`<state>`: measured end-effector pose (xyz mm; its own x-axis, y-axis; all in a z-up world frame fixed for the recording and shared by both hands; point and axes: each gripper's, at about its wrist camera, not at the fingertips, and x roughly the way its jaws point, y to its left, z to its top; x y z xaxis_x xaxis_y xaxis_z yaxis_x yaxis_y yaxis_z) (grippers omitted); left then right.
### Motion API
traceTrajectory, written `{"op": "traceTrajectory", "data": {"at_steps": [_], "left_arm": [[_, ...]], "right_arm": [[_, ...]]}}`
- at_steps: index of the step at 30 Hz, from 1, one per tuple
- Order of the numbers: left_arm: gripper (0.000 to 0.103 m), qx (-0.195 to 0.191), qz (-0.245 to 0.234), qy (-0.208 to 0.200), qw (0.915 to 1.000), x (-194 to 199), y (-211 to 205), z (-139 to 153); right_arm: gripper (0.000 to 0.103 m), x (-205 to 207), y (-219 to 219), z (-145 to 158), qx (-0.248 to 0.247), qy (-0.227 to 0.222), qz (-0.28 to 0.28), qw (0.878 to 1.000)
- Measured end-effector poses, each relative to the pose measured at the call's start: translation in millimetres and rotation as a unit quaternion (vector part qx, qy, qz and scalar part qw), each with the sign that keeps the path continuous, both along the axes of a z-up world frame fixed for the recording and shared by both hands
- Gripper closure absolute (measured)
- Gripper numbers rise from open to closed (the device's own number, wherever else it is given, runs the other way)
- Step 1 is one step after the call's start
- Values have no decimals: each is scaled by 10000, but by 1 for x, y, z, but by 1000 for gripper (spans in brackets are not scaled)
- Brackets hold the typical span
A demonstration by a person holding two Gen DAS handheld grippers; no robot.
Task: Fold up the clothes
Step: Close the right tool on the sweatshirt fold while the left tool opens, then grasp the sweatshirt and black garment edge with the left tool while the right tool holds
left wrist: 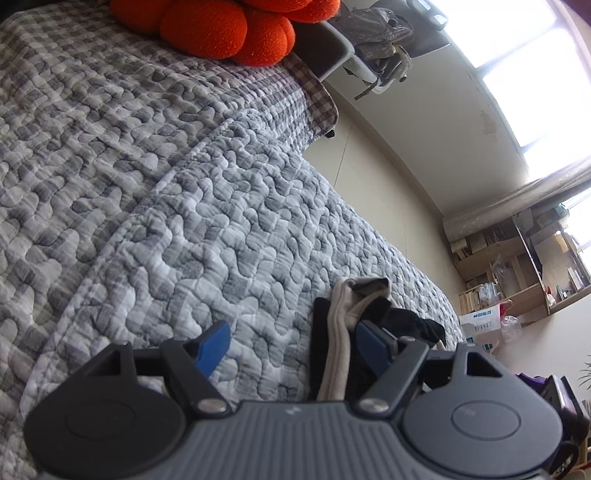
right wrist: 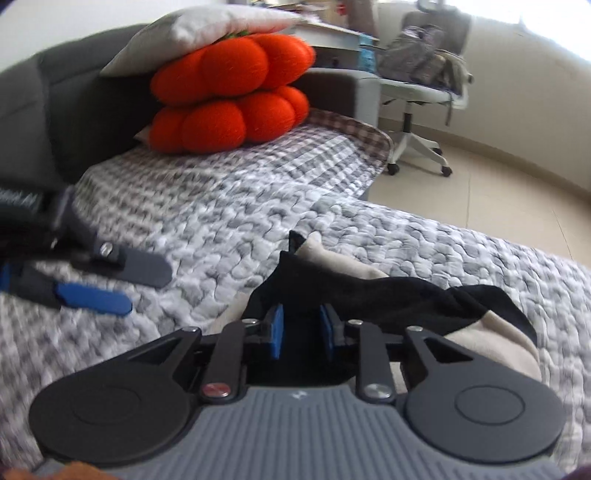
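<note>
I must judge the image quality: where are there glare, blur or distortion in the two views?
Left wrist view: sharp, but the window is blown out white and the wall lines bend from fisheye. Right wrist view: motion blur on the quilt and the left gripper; glare at the top right corner.

Left wrist view: low over the quilted bedspread [left wrist: 207,206], facing along the bed toward a window wall. Right wrist view: similarly low, facing the headboard. Shared: orange cushion [left wrist: 225,26] [right wrist: 229,99], black-and-beige garment [left wrist: 347,332] [right wrist: 369,288].
</note>
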<state>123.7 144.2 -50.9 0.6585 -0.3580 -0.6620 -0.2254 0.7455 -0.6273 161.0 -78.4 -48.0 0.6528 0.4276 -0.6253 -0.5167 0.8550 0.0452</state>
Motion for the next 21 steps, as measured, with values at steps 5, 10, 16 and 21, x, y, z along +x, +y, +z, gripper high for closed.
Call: {"op": "traceTrajectory", "data": {"at_steps": [5,10,16,21], "left_arm": [[26,24,-132,-14,9999,1,-9,0],[26,48,-20,-68,10000,-5,1,2],[26,40,163,-71,9998,-8,14,3],[26,93,148,-76,9998,-11,11,6]], "right_arm": [[76,-12,-2,3,-122,-236,-14,9996],[56,-34,-9,22,70,-288,-5,9996],[32,-96,1,36,-380,-657,1373,9876],[31,-147,24,20,-1484,-1320,2493,9478]]}}
